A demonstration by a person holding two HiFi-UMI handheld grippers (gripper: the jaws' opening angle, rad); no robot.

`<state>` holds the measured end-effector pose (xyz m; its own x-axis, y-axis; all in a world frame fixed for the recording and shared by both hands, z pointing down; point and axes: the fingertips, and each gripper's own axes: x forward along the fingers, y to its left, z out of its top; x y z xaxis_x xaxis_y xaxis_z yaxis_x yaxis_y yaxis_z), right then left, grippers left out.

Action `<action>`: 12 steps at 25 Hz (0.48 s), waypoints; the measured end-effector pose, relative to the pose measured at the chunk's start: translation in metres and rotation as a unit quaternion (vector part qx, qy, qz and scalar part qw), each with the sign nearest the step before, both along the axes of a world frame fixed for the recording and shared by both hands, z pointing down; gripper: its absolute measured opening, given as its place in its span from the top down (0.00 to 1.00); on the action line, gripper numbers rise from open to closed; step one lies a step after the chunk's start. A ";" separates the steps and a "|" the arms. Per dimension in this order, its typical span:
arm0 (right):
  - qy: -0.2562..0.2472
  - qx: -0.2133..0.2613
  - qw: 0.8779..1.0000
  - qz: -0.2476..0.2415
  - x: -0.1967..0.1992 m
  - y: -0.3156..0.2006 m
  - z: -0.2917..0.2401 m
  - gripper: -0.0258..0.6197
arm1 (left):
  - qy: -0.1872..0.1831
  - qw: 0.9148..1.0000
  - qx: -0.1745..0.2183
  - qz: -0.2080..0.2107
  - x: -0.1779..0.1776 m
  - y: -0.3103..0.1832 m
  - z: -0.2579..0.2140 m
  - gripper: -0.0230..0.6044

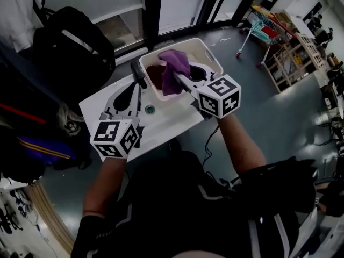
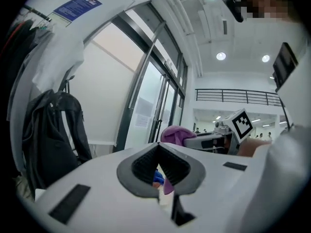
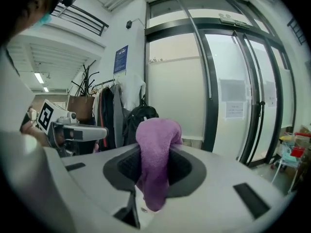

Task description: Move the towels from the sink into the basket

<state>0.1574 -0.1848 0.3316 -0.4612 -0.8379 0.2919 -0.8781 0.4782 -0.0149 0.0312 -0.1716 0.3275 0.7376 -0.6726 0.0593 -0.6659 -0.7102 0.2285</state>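
Note:
A purple towel (image 1: 174,67) hangs over the white basket (image 1: 207,48), and my right gripper (image 1: 178,77) is shut on it. In the right gripper view the purple towel (image 3: 154,159) drapes out between the pads of the right gripper (image 3: 154,147). A dark red towel (image 1: 155,75) lies inside the basket. My left gripper (image 1: 137,75) hovers at the basket's left rim above the white sink (image 1: 166,123). In its own view the left gripper (image 2: 159,145) has its fingertips together with nothing between them. The other gripper and the purple towel (image 2: 176,134) show beyond it.
A black backpack (image 1: 75,43) stands at the left by the glass doors (image 1: 177,4). A shopping cart (image 1: 263,28) and wooden shelves (image 1: 294,58) are at the far right. Coats (image 3: 114,106) hang on a rack by the wall.

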 end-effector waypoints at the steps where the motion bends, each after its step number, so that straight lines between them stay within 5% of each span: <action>1: 0.007 0.003 1.000 0.001 0.013 -0.006 -0.003 0.80 | -0.004 1.000 0.004 -0.001 0.010 -0.005 -0.001 0.95; 7: 0.031 0.004 0.999 -0.020 0.081 -0.048 -0.001 0.80 | -0.037 0.999 0.001 -0.001 0.071 -0.040 0.004 0.95; 12: 0.063 -0.047 0.990 -0.117 0.098 -0.070 0.045 0.80 | -0.062 0.998 -0.021 -0.013 0.111 -0.069 0.026 0.95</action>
<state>0.2558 -0.2545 0.3763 -0.5948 -0.6791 0.4302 -0.7411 0.6705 0.0338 0.1420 -0.2402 0.3538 0.7047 -0.6868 0.1782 -0.7095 -0.6832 0.1727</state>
